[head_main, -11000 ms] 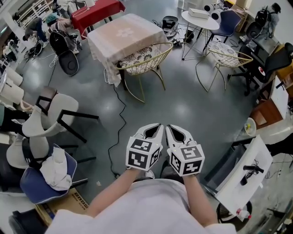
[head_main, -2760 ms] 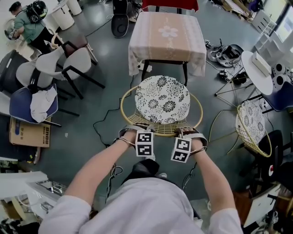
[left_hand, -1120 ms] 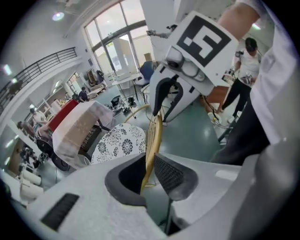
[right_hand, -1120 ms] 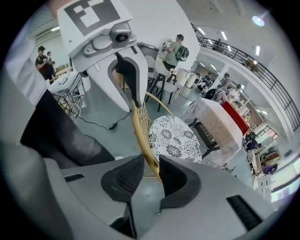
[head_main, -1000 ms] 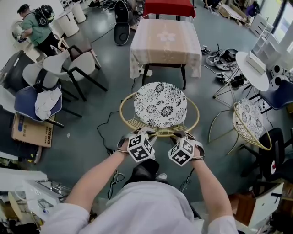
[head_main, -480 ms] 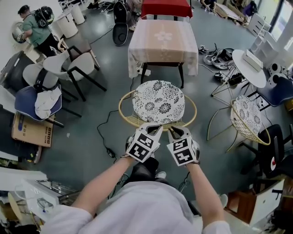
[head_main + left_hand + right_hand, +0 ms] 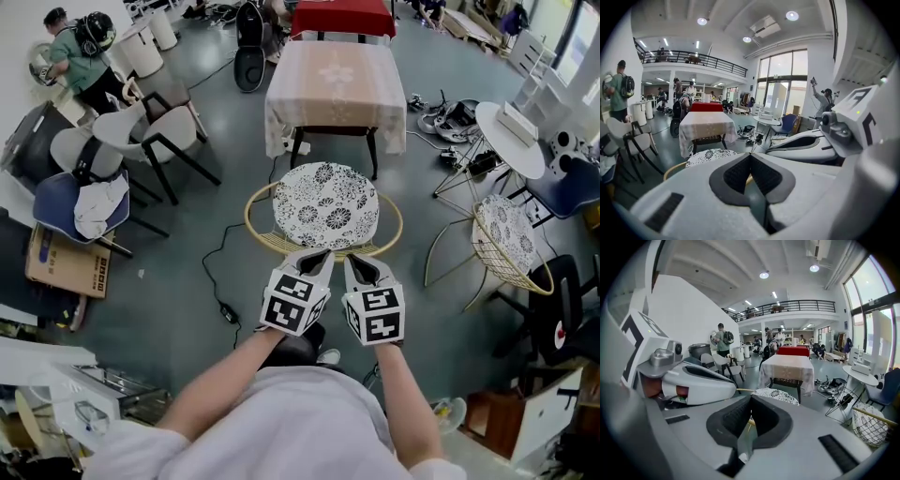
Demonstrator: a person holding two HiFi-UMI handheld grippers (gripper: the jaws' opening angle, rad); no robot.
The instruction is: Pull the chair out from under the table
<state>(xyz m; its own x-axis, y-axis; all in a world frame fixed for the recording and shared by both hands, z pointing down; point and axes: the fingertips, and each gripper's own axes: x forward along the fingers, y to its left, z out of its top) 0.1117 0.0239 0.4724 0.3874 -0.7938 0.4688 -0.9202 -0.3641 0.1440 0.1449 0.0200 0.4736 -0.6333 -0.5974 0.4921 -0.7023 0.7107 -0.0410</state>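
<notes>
Your left gripper (image 7: 323, 254) is fully closed, its dark ridged pads pressed flat together with nothing caught between them. Your right gripper (image 7: 348, 261) has just been closing; its jaws now meet too, and they are just as empty. You hold the two side by side, almost touching, tips pointing forward and somewhat down, marker cubes back toward your chest.

The round chair with the gold wire frame and black-and-white flowered cushion (image 7: 325, 204) stands directly ahead of both sets of tips. In the head view the tips overlap its near rim, and in both gripper views the rim lies beyond and below the jaws. Neither gripper has hold of it. The chair stands out in front of the square table draped in a pale pink cloth (image 7: 337, 80), which lies farther ahead of your grippers. Only the chair's far rim is near the table's front legs.

Well off to the right of your right gripper stands a second gold wire chair (image 7: 506, 248). Left of your left gripper a black cable (image 7: 220, 272) trails over the grey floor. Farther left are white shell chairs with dark legs (image 7: 141, 141) and a blue chair heaped with white cloth (image 7: 80, 206).
</notes>
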